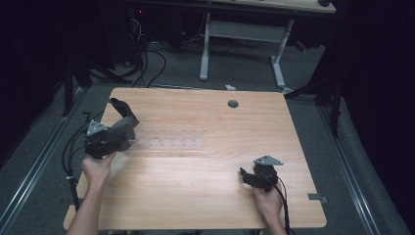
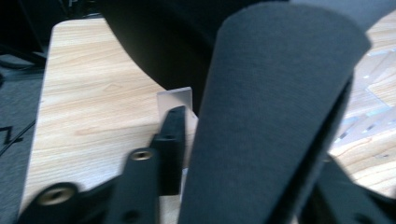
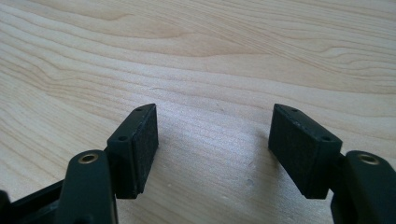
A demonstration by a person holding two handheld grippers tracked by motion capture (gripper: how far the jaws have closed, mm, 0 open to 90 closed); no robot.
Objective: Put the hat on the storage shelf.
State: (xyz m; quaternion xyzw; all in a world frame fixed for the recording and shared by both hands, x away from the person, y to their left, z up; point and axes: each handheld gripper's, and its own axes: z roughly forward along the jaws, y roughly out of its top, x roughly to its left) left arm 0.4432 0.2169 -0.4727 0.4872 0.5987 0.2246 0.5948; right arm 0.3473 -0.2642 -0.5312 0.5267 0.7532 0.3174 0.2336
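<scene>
1. Dark room surrounds everything: grey carpet floor [image 1: 186, 68], black cables [image 1: 147, 61] trailing across it, and the white metal legs of a second desk [image 1: 242, 46] far beyond both grippers.
2. Pale wooden table [image 1: 205, 196] with rounded corners and a round grey cable hole [image 1: 233, 104] carries the work; the hole lies well ahead of both grippers, between them in line.
3. Clear plastic rack [image 1: 169, 139], long and flat with rows of small wells, lies on the table with its near end right at the tip of the left gripper [image 1: 128, 128] and its length running off to that gripper's right.
4. Left gripper, black with a grey three-cornered plate [image 1: 96, 128], is held in the person's left hand [image 1: 98, 166]. In the left gripper view a dark felt-like black thing [image 2: 275, 116], broad and rounded, stands between the jaws, and a frosted end of the rack [image 2: 175, 100] shows just past the left pad [image 2: 175, 140]. The jaws stand partly apart; whether the pads press on the black thing I cannot tell.
5. Right gripper [image 3: 212, 140], held in the right hand [image 1: 268, 198], rests low over bare wood, well apart from the rack, its jaws wide with nothing between them.
</scene>
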